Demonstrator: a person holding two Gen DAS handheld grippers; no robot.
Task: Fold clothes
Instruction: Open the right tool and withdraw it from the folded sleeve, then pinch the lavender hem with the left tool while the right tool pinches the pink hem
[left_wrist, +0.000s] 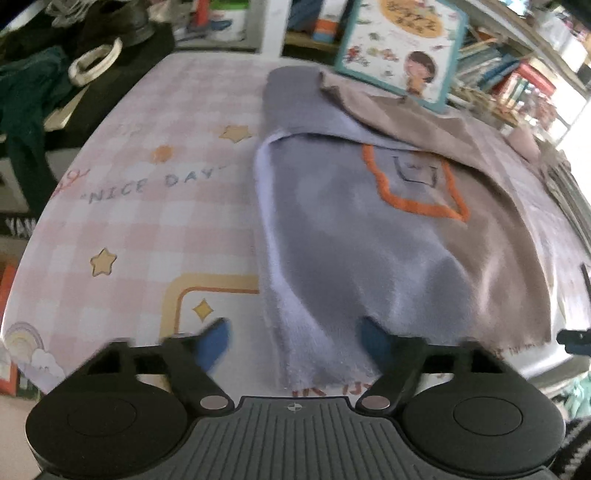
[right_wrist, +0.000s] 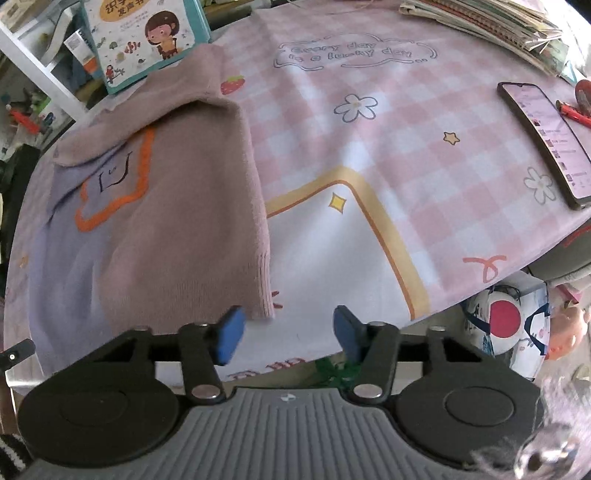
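Left wrist view: the left gripper (left_wrist: 295, 341) had its fingers spread wide, straddling the near hem of the lilac-and-mauve sweater (left_wrist: 369, 236) lying on the pink checked tablecloth (left_wrist: 147, 221).

Right wrist view: the right gripper (right_wrist: 290, 334) stood spread apart, empty, just beside the sweater's (right_wrist: 177, 221) ribbed corner; a smartphone (right_wrist: 545, 142) lay well apart.

Daylight enters from my upper right in the left wrist view, blowing out the bookshelf (left_wrist: 517, 85) edge. That view is motion-blurred throughout. The right wrist view is sharper; soft glare on the checked tablecloth (right_wrist: 369, 155). Fisheye bends both frames' edges.
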